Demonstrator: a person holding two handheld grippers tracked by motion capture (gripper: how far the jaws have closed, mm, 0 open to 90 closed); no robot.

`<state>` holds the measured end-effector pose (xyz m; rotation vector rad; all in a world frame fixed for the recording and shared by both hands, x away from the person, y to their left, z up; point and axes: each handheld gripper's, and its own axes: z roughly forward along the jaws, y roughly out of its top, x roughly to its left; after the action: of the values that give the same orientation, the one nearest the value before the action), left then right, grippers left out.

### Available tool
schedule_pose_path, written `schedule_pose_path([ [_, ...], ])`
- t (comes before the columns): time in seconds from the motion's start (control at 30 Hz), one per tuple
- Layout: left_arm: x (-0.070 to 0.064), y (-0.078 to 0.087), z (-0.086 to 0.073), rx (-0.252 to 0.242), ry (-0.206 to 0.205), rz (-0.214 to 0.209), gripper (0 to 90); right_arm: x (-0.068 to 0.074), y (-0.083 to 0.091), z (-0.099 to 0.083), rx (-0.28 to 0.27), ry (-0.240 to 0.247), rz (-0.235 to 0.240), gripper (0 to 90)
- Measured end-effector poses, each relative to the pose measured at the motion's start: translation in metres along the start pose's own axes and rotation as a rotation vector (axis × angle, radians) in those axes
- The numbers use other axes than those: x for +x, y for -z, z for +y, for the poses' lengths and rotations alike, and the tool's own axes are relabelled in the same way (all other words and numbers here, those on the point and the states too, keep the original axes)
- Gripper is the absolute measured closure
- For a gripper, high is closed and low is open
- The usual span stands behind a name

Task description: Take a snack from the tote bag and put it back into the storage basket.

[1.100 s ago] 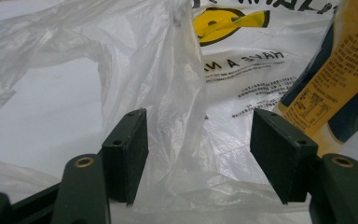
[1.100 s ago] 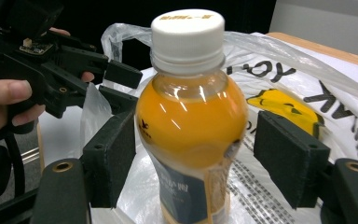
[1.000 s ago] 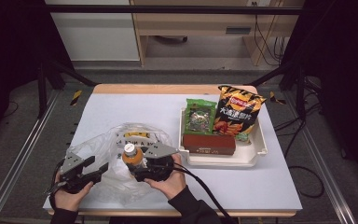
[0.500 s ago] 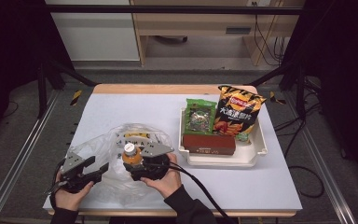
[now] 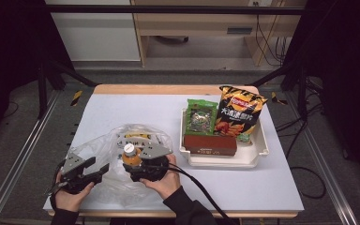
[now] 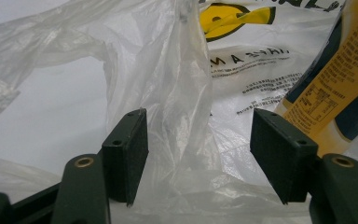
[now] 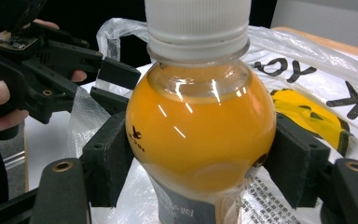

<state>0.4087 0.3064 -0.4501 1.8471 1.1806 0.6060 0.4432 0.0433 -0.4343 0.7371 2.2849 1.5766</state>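
- The right gripper (image 5: 138,161) sits at about 6 o'clock on the white table (image 5: 136,110), its jaws clamped on either side of an orange juice bottle (image 5: 130,157) with a white cap.
- In the right gripper view the bottle (image 7: 200,135) stands upright between the two black pads (image 7: 107,161), which press against its rounded shoulder.
- The left gripper (image 5: 91,169) lies at roughly 7 o'clock on the table, jaws spread apart; a fold of clear plastic bag (image 6: 177,107) rises between them, touching neither pad clearly.
- The plastic bag (image 5: 122,140) spreads under and around both grippers, printed with a yellow mark and black lettering.
- At 3 o'clock a white tray (image 5: 258,152) holds a chips bag (image 5: 236,112), a green snack packet (image 5: 201,117) and a dark brown box (image 5: 210,144).
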Motion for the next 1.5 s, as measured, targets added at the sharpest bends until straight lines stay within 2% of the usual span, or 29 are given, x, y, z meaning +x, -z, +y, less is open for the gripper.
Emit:
schedule_pose_path([
  [0.47, 0.002, 0.000, 0.000, 0.001, 0.003, 0.008, 36.7, 0.003, 0.006, 0.003, 0.035, 0.005, -0.018, 30.8],
  [0.63, 0.002, 0.000, -0.001, 0.000, 0.010, 0.009, 36.7, 0.005, 0.012, 0.010, 0.009, -0.012, -0.006, 30.8],
  [1.03, 0.002, 0.000, -0.001, 0.001, 0.007, 0.009, 36.7, 0.011, 0.034, 0.045, -0.054, 0.005, -0.002, 30.8],
  [1.5, 0.002, 0.000, 0.000, -0.001, 0.006, 0.011, 36.7, 0.008, 0.071, 0.087, -0.103, 0.030, -0.034, 30.8],
])
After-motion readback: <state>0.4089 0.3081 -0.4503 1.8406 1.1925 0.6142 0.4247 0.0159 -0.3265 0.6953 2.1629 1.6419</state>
